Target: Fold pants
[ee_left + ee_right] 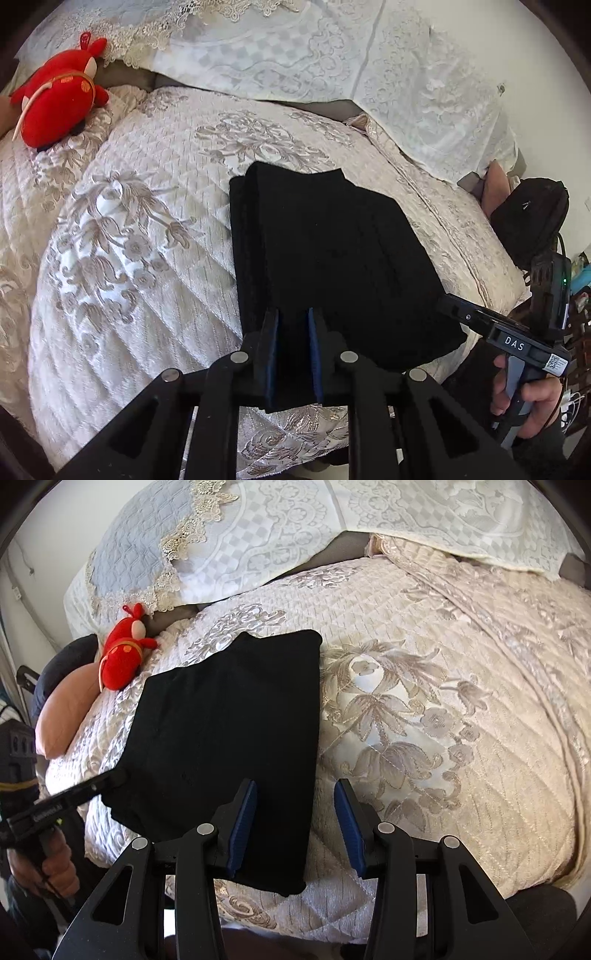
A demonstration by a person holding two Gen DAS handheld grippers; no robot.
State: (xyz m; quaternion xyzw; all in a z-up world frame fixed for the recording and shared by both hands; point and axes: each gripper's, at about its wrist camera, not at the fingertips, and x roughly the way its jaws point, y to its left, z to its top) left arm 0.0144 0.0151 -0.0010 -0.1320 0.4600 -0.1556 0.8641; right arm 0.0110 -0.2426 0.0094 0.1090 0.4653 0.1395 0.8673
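The black pants (332, 254) lie folded into a flat rectangle on the cream floral bedspread (129, 229); they also show in the right wrist view (229, 731). My left gripper (293, 314) sits over the near edge of the pants with its jaws a narrow gap apart; whether cloth is pinched between them is not clear. My right gripper (295, 786) is open, its jaws wide apart over the right near edge of the pants, holding nothing. Each gripper shows at the other view's side: the right one (454, 306) and the left one (114, 775), both at the pants' edge.
A red plush toy (59, 99) lies at the far left of the bed, also in the right wrist view (123, 657). White lace pillows (295, 48) line the head. A black bag (528, 218) sits off the right side. The near bed edge is close below the grippers.
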